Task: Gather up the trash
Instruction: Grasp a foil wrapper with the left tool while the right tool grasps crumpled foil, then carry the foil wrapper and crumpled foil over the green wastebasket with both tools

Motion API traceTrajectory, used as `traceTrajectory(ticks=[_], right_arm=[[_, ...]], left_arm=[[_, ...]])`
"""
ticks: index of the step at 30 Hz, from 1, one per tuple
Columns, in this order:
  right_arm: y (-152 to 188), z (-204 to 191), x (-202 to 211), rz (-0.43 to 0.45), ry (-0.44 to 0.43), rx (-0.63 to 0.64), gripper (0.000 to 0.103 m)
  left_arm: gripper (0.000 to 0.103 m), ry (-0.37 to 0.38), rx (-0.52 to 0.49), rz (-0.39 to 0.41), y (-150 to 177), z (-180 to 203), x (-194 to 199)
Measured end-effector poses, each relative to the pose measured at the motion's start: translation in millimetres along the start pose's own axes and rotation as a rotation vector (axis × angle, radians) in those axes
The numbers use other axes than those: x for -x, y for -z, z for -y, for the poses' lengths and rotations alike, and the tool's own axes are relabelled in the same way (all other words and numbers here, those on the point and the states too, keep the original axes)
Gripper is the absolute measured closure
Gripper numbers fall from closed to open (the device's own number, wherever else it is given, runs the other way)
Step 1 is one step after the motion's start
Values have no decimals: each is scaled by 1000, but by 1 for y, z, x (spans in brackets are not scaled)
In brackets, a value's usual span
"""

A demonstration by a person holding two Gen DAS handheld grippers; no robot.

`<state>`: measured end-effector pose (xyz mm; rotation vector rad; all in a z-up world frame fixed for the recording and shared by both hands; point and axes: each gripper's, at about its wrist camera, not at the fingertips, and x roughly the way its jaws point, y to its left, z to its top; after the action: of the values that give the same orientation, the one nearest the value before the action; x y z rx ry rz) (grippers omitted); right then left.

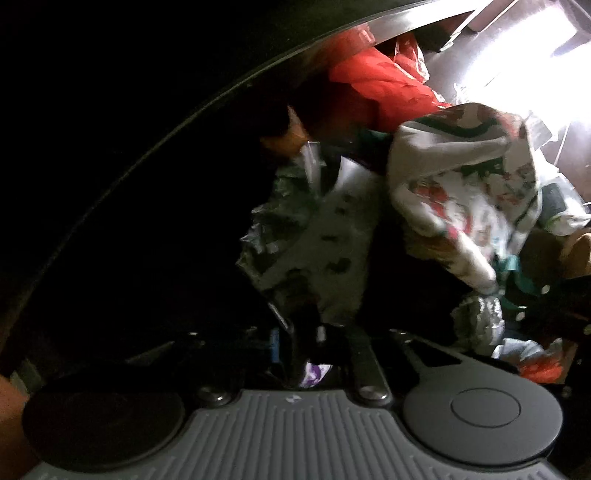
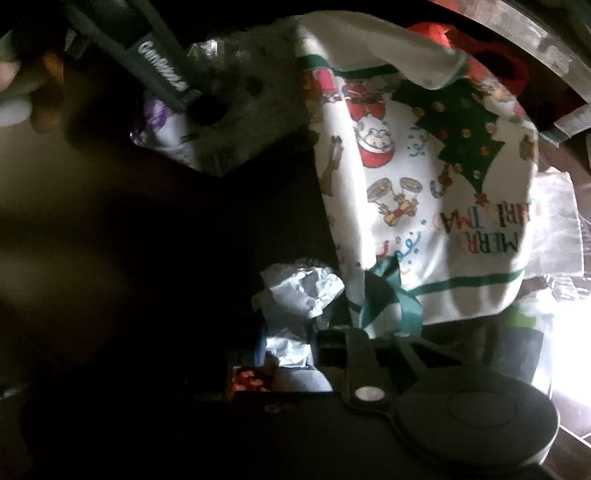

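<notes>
1. The left gripper (image 1: 299, 339) points down into the trash, its jaws drawn close on a purple-and-white wrapper (image 1: 316, 373). Only a small glossy corner of the wrapper shows between the dark fingers.
2. The right gripper (image 2: 291, 347) is clamped on a crumpled foil sheet (image 2: 299, 295), silvery and creased. Its left finger is lost in shadow.
3. Just beside the right gripper's right finger, a satin green ribbon (image 2: 388, 299) loops off the lower edge of a Christmas-print bag (image 2: 424, 177).
4. That bag is soft and white with green bands. It is printed with a tree, reindeer, drums and "MERRY CHRISTMAS", and it lies slumped over the heap.
5. Left of the bag lies a grey sheet with dark spots (image 1: 332, 236), next to wrinkled clear plastic.
6. Behind them sits a crumpled red plastic bag (image 1: 384, 85), thin and shiny.
7. All of it lies inside a round bin (image 1: 406, 20). Its curved metal rim arcs across the top, and its inner wall on the left is black and unreadable.
8. Beyond the rim, glare washes out the right edge, where only a patch of dark floor tiles (image 2: 576, 432) can be made out.
</notes>
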<state>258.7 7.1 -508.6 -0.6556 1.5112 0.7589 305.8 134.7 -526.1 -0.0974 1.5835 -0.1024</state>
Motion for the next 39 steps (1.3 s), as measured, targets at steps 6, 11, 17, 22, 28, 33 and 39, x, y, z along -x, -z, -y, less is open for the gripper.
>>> traceTrajectory(ticks=[6,11,17,22,28,33,39], right_arm=[[1,13,39,25,-27,-63,85],[4,21,91,82,-12,-194,85],[13,5,157,188,25,-298,85],[35,5,213,287,45,-353,85],[71,-4,286,455,36,-397,85],[108,-16,352,605,35,-397,85],[152,-18,431,782,53,-410,85]], left_arm=[[97,19,58,-10,9,12,33],[97,11,70,5,16,28,76],[97,-2,110,66,41,37,144],[97,-3,150,150,67,42,207],[97,-1,157,269,105,60,278],[97,5,149,386,131,86,341],[97,11,106,548,150,128,417]])
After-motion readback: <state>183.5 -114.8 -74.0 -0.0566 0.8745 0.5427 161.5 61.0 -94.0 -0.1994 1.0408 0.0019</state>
